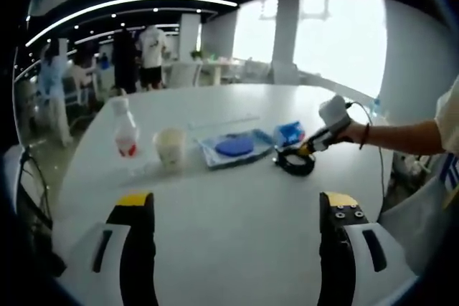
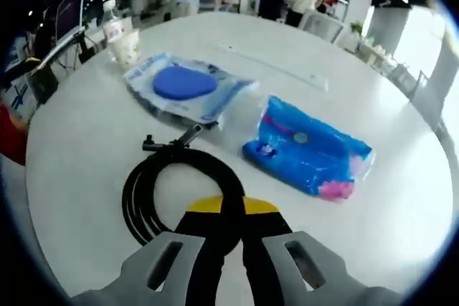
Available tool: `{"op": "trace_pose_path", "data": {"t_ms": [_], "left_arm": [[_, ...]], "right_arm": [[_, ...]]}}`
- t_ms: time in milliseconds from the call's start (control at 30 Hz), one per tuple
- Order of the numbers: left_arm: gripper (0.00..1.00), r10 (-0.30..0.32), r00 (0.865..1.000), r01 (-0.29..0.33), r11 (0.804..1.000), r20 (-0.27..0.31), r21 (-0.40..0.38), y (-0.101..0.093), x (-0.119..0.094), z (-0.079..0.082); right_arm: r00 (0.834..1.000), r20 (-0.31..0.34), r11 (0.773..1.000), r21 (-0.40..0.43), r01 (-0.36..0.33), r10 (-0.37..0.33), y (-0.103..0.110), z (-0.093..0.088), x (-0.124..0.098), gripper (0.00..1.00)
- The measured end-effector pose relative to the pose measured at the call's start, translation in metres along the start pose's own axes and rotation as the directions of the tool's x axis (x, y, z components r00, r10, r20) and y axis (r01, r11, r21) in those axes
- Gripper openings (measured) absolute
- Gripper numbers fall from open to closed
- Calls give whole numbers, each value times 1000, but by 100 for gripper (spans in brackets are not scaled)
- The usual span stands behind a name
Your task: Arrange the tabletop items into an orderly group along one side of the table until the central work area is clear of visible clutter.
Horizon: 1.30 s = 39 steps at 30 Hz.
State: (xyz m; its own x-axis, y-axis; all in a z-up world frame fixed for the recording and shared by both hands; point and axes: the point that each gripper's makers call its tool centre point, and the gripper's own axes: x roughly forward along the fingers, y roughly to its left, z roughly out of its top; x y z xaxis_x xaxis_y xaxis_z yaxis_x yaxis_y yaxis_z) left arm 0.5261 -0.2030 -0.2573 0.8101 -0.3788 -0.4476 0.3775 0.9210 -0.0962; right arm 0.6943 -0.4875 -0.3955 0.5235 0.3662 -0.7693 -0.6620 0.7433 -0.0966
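My right gripper (image 2: 228,221) jaws pinch the coiled black cable (image 2: 176,184) for relocation. My left gripper (image 1: 237,209) jaws stand spread, idle above the worktop (image 1: 237,249).

Left tool (image 1: 237,213): two black jaws with yellow tips on pale grey bodies; I count small screw holes on the face of one jaw. Right tool (image 2: 231,214): same grey shells with slots, black jaws, yellow band. Person's forearm (image 1: 401,136): dark wristband, white short sleeve.
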Motion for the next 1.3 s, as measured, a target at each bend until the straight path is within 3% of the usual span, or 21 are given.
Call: {"op": "trace_pose_path", "data": {"t_ms": [200, 333, 467, 633, 1067, 1233, 1300], "left_arm": [[93, -2, 1000, 2, 1000, -7, 4, -1, 1, -1], [94, 1, 1000, -1, 1000, -1, -1, 0, 1, 0], [95, 11, 1000, -11, 1000, 11, -11, 3, 0, 2], [97, 18, 1000, -18, 1000, 12, -6, 4, 0, 3], [99, 36, 999, -36, 999, 10, 8, 5, -2, 4], [99, 41, 999, -41, 999, 25, -4, 6, -3, 7], [99, 45, 999, -45, 999, 29, -10, 6, -3, 7]], "right_arm": [[1000, -1, 1000, 30, 2, -2, -1, 0, 0, 8], [999, 44, 992, 128, 22, -28, -5, 6, -2, 19], [994, 105, 987, 162, 23, -41, -8, 21, -14, 26], [978, 201, 968, 251, 1, -53, -6, 42, -32, 54], [943, 330, 967, 253, -42, -45, 15, 66, -92, 85], [927, 373, 968, 244, -55, -42, 25, 69, -115, 98], [922, 384, 969, 242, -58, -41, 29, 67, -124, 99]]}}
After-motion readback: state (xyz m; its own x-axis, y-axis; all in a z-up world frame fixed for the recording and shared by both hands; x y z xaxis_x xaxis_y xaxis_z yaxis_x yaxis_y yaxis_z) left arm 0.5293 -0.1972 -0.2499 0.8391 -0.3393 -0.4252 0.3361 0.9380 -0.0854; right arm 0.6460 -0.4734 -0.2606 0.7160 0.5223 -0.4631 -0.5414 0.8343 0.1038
